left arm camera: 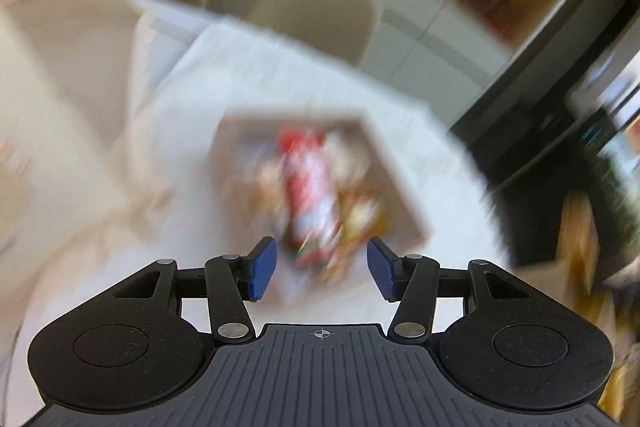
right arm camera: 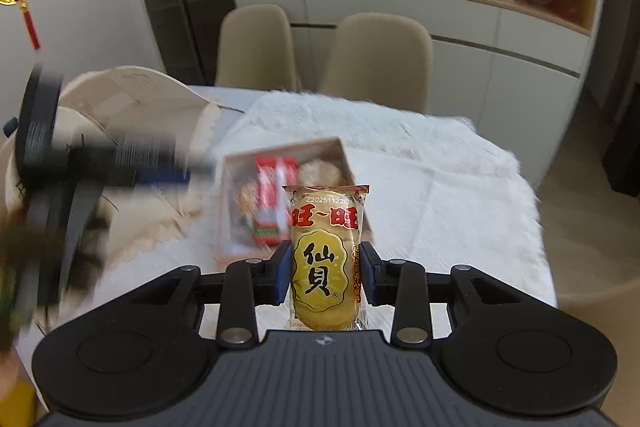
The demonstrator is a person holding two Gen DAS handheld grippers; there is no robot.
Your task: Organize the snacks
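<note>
My right gripper (right arm camera: 325, 273) is shut on a yellow rice cracker packet (right arm camera: 326, 259) and holds it upright above the table, just in front of a shallow wooden box (right arm camera: 280, 151). The box holds a red and white snack packet (right arm camera: 274, 203) and some round crackers. My left gripper (left arm camera: 321, 267) is open and empty, hovering above the near side of the same box (left arm camera: 396, 171), where the red packet (left arm camera: 310, 187) shows blurred. The left gripper also shows in the right wrist view (right arm camera: 120, 167) as a dark blur left of the box.
A white fluffy cloth (right arm camera: 440, 179) covers the table. A pale basket-like container (right arm camera: 132, 99) stands at the left. Two beige chairs (right arm camera: 376, 59) stand behind the table, with a cabinet and shelf of ornaments beyond. The table edge falls off at the right.
</note>
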